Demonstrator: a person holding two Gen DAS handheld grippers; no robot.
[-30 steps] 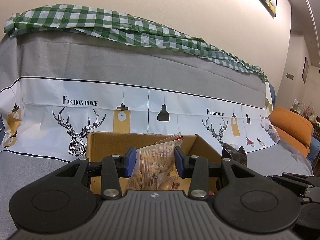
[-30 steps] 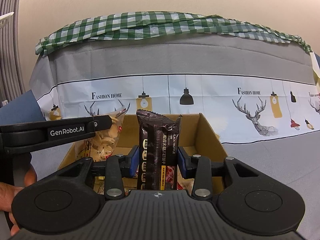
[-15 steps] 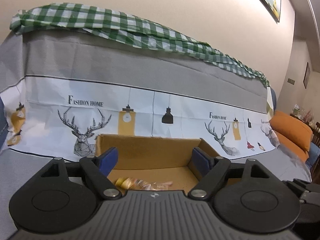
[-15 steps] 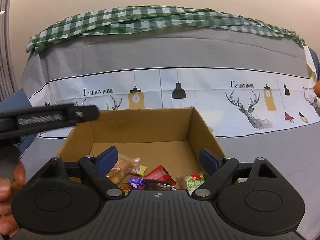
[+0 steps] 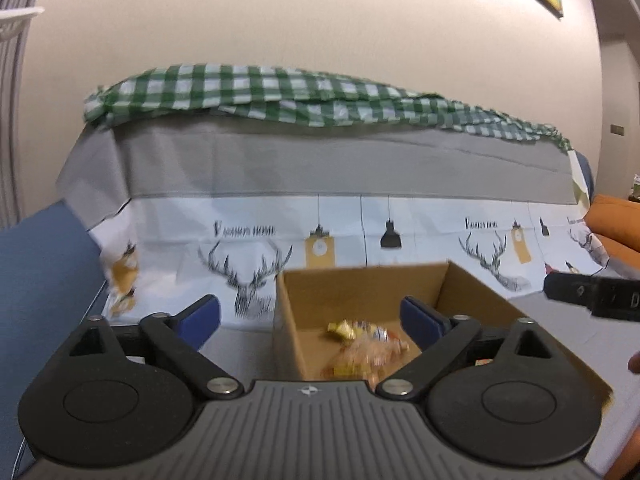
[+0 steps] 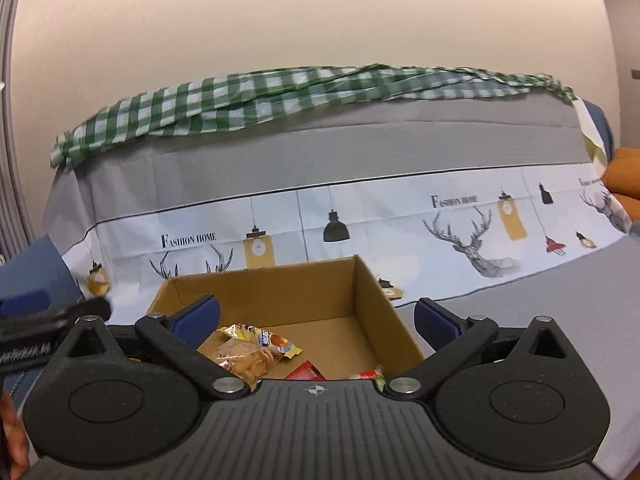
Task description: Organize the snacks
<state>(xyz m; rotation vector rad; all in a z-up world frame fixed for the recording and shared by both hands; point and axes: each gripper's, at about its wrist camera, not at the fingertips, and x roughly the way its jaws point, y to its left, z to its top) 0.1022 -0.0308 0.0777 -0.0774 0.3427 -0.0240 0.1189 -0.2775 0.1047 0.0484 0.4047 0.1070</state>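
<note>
An open cardboard box (image 5: 360,284) (image 6: 280,284) stands on the grey cloth-covered surface. Inside lie a clear bag of biscuits (image 6: 244,358) (image 5: 368,356), a yellow snack packet (image 6: 260,336) (image 5: 340,330), a red packet (image 6: 306,370) and a packet with a green corner (image 6: 370,374). My left gripper (image 5: 310,318) is open and empty, held in front of the box's left wall. My right gripper (image 6: 316,320) is open and empty, held in front of the box's near side. Each gripper shows at the edge of the other's view: the right one (image 5: 592,294), the left one (image 6: 44,320).
A sofa back draped with a grey and white deer-print cloth (image 6: 460,224) and a green checked cloth (image 6: 280,96) rises behind the box. An orange cushion (image 5: 616,220) lies at the right. A blue surface (image 5: 36,264) is at the left.
Both grippers opened and let go of their snacks, the biscuit bag and the dark bar, which dropped into the box. Both grippers then drew back, the left one shifting left.
</note>
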